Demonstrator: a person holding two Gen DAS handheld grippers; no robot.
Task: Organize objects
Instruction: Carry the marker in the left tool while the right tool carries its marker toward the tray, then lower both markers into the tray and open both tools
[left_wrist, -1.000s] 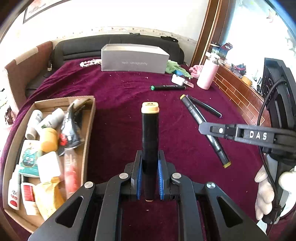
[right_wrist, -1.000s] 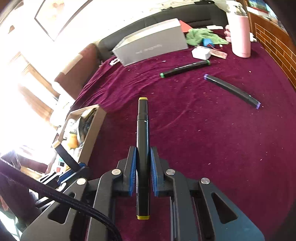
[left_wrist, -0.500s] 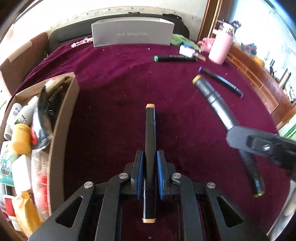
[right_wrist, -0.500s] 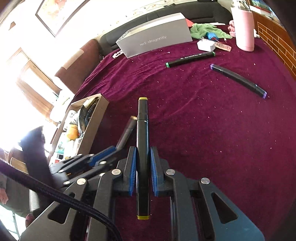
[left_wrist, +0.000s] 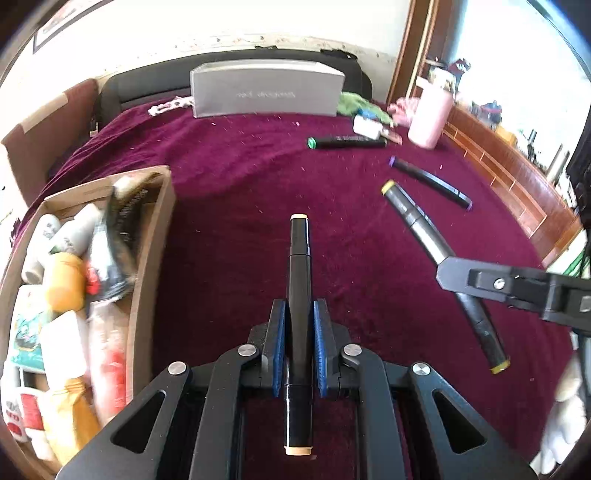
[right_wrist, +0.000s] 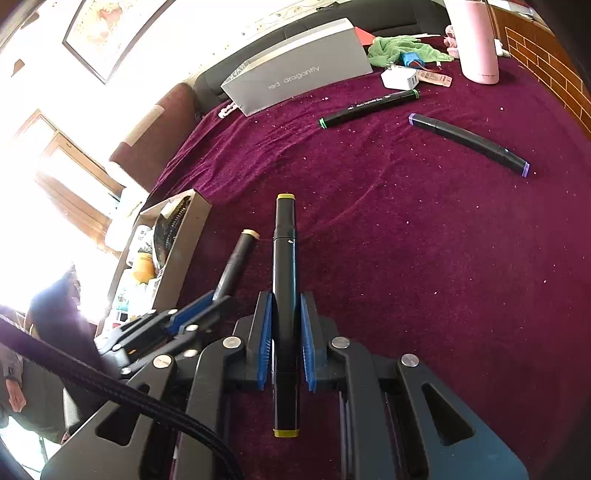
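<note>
Since the earlier frame the left gripper (left_wrist: 298, 343) had dipped closer to the cloth (left_wrist: 240, 206), with the box (left_wrist: 155, 236) at its 9 o'clock. It pinched a tan-capped marker (left_wrist: 299, 258) that pointed to 12 o'clock. The right gripper (right_wrist: 284, 339) pinched a yellow-capped marker (right_wrist: 284, 266), seen at 3 o'clock in the left view. Green-capped (right_wrist: 369, 107) and purple-capped (right_wrist: 469, 142) markers lay at 1 o'clock on the cloth.
</note>
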